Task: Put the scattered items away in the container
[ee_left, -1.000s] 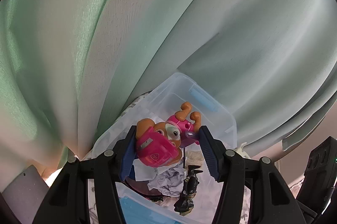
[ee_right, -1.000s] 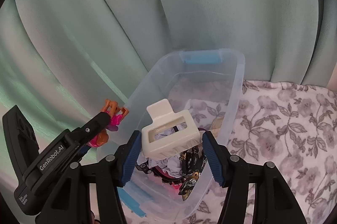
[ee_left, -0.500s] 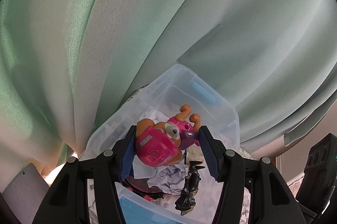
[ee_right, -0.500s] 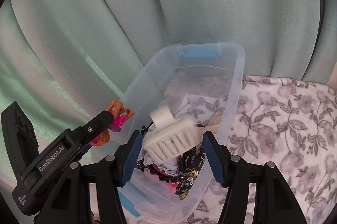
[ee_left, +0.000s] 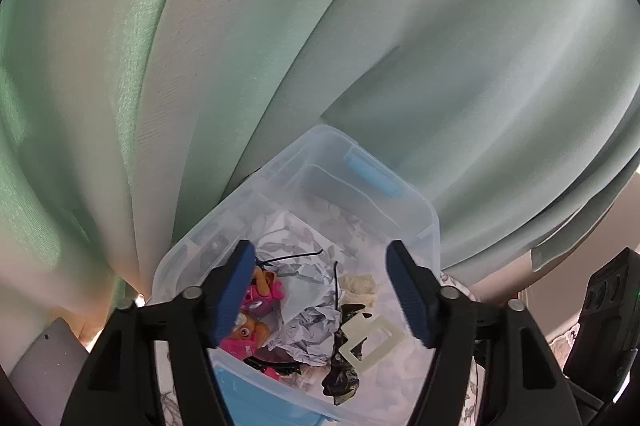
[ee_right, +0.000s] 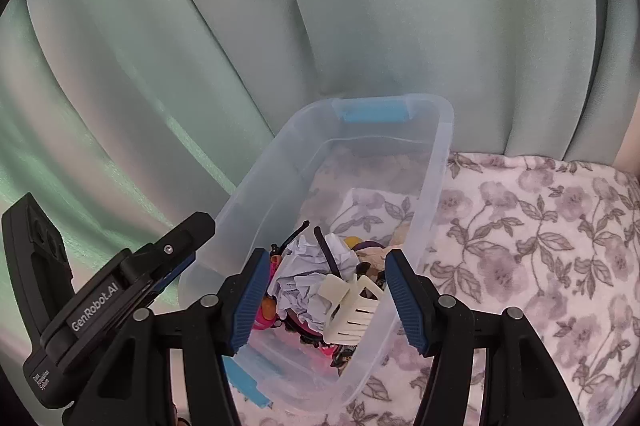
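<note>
The pink toy dog (ee_left: 250, 322) is half hidden behind the left hand-held gripper's finger (ee_left: 234, 296) inside the bin (ee_left: 424, 222).

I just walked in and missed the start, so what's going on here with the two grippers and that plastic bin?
A person with two handheld grippers is tidying small items into a clear plastic bin with blue handles on a floral cloth. Both the left gripper and right gripper hover open and empty over it. The pink and orange toy puppy and cream plastic hair claw clip lie inside, on crumpled white paper and other clutter.
</note>
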Motion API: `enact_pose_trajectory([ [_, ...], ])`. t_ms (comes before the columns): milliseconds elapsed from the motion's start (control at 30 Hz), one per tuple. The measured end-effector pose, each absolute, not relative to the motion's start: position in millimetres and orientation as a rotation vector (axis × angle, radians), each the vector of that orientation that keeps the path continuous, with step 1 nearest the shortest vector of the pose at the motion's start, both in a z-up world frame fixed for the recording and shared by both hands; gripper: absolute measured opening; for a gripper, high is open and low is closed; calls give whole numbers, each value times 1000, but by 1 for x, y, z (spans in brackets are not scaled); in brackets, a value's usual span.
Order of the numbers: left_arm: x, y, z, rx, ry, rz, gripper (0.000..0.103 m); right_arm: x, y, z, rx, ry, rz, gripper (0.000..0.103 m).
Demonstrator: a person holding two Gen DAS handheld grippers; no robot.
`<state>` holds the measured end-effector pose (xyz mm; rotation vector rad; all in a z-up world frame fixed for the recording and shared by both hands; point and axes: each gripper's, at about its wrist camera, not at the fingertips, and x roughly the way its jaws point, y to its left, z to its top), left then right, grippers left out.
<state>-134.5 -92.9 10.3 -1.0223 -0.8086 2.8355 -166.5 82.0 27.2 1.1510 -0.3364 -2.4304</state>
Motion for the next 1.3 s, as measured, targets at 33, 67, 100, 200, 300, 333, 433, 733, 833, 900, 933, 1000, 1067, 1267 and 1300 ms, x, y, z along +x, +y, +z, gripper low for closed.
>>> enact_pose_trajectory([
  [33, -134, -92, 11, -1023, -801, 2834, 75, -165, 83, 29, 1150, -335, -2434, 64],
  [67, -132, -90, 13, -1023, -793, 2832, 75, -164, 85, 30, 1147, -336, -2438, 64],
  [100, -131, -88, 14, -1023, -784, 2830, 76, -162, 86, 31, 1146, -338, -2442, 64],
  [200, -130, -81, 17, -1024, -754, 2822, 76, -159, 92, 34, 1140, -352, -2458, 64],
  [300, -127, -75, 21, -1031, -719, 2819, 81, -154, 99, 38, 1134, -358, -2475, 64],
  [333, -126, -73, 23, -1030, -710, 2820, 81, -152, 100, 40, 1131, -361, -2480, 64],
  [433, -123, -66, 27, -1035, -675, 2816, 81, -147, 107, 44, 1122, -369, -2498, 69],
  [733, -110, -46, 37, -1057, -550, 2821, 88, -126, 127, 55, 1105, -368, -2551, 70],
  [833, -105, -39, 40, -1065, -506, 2819, 88, -119, 132, 58, 1104, -364, -2562, 74],
  [900, -102, -36, 42, -1072, -483, 2823, 89, -115, 135, 59, 1096, -374, -2570, 85],
  [933, -101, -35, 43, -1073, -474, 2824, 89, -113, 137, 60, 1090, -381, -2573, 85],
  [1000, -98, -31, 44, -1077, -451, 2824, 89, -110, 141, 61, 1089, -387, -2573, 85],
  [1067, -95, -28, 45, -1078, -426, 2826, 89, -106, 144, 62, 1086, -386, -2581, 85],
  [1267, -85, -17, 50, -1077, -370, 2823, 94, -97, 148, 66, 1076, -389, -2595, 101],
  [1300, -84, -16, 51, -1077, -367, 2824, 94, -95, 150, 67, 1072, -393, -2597, 101],
])
